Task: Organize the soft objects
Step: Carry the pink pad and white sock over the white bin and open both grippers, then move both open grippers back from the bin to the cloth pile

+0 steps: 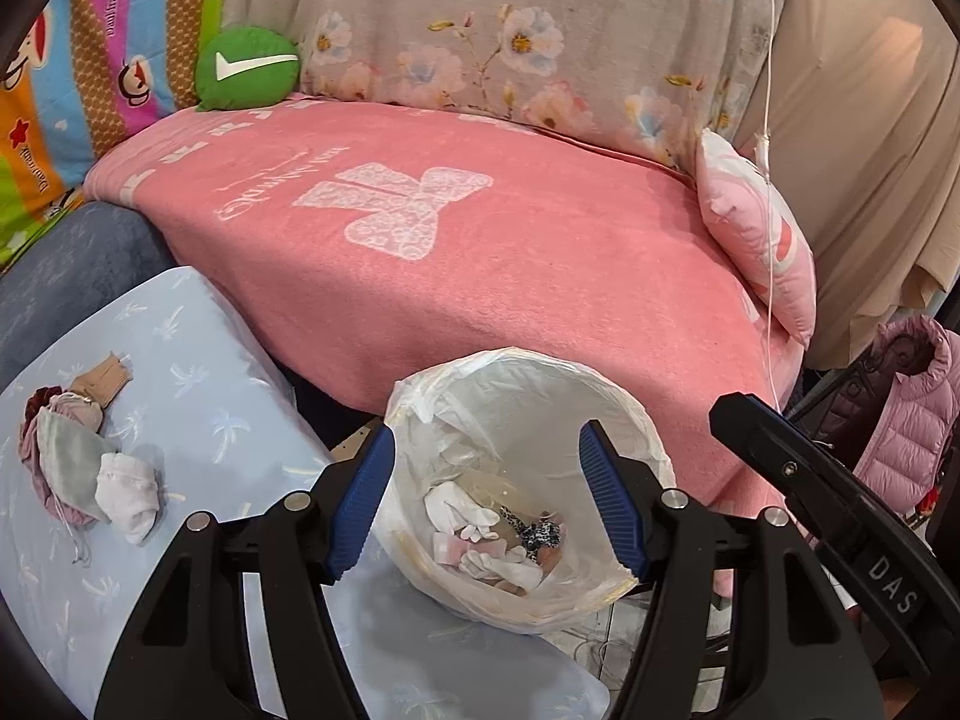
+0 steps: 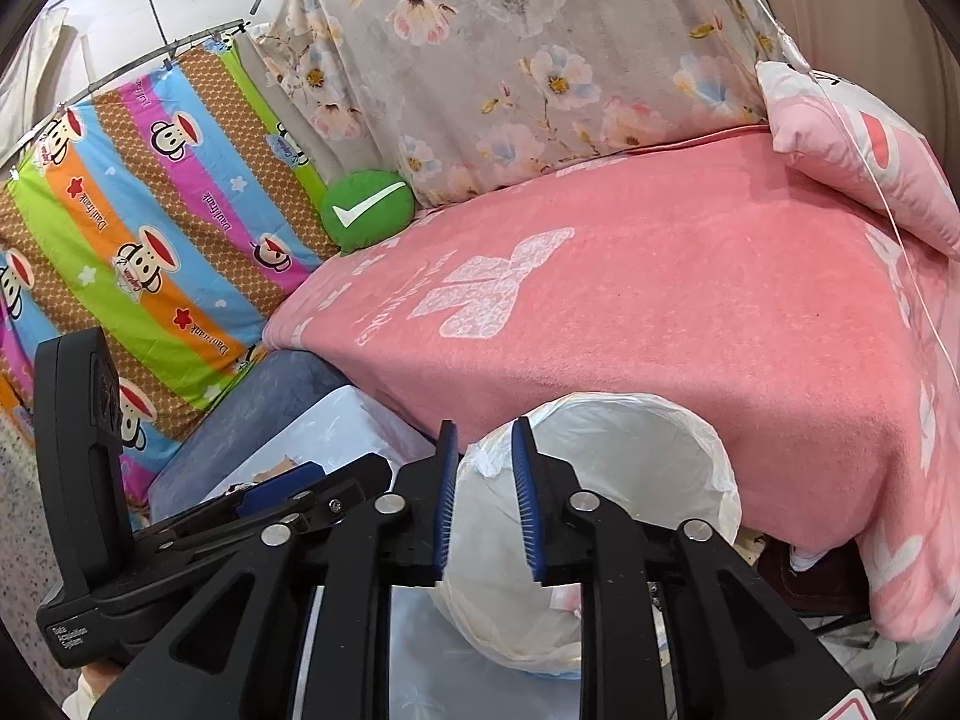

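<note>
My left gripper (image 1: 486, 450) is open and holds nothing, hovering over a bin lined with a white plastic bag (image 1: 420, 396). Several small soft pieces (image 1: 498, 540), white, pink and patterned, lie at the bin's bottom. To the left, on a light blue pillow (image 1: 198, 372), sits a small pile: a white sock (image 1: 129, 495), a grey-green pouch (image 1: 69, 462) and a tan sock (image 1: 102, 381). My right gripper (image 2: 485, 441) has its jaws a narrow gap apart with nothing between them. The lined bin (image 2: 630, 468) shows behind and below its fingers.
A pink blanket (image 1: 480, 276) covers the sofa seat behind the bin. A green check-mark cushion (image 1: 249, 69) and a pink pillow (image 1: 756, 240) lie on it. A floral sheet (image 1: 540, 18) drapes the back. A pink puffer jacket (image 1: 906, 414) hangs at the right.
</note>
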